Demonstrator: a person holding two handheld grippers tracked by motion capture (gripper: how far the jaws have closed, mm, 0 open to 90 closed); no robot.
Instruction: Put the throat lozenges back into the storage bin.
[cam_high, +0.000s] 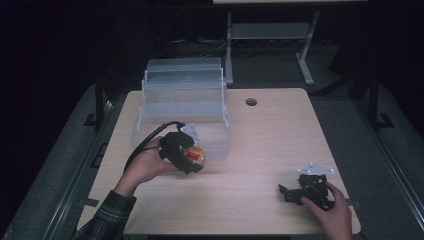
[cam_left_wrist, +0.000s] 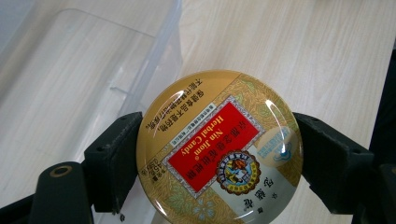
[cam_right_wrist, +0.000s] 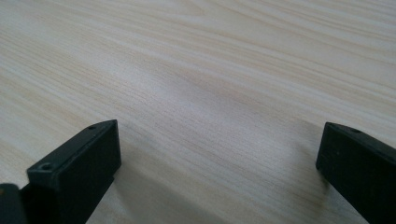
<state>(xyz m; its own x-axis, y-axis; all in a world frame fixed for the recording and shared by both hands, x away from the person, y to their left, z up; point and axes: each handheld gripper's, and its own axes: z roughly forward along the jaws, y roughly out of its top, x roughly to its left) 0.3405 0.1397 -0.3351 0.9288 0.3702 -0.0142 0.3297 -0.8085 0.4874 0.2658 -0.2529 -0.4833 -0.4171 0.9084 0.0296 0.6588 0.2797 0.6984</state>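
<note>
Left gripper (cam_left_wrist: 219, 154): mine, jaws clamped on the round rim of one candy tin (cam_left_wrist: 219, 147), one black pad on each side, both touching it.
Tin face: gold lid, red label reading "Nin Jiom Herbal Candy", turned toward my camera, print upside down from here.
Tin position: in the high view the candy tin (cam_high: 196, 156) sits at the tip of my left gripper (cam_high: 187, 156), at the front right corner of the clear box (cam_high: 185, 100); I cannot tell whether it rests on the table or hangs just above it.
Right gripper (cam_right_wrist: 217, 154): jaws spread wide, nothing between them but bare wood grain.
Right gripper position: near the table's front right corner (cam_high: 305, 190), well apart from the tin.
Table (cam_high: 270, 140): pale wood, one round hole near the far edge.
Count: one tin, one clear tiered plastic box, two grippers, two hands.
</note>
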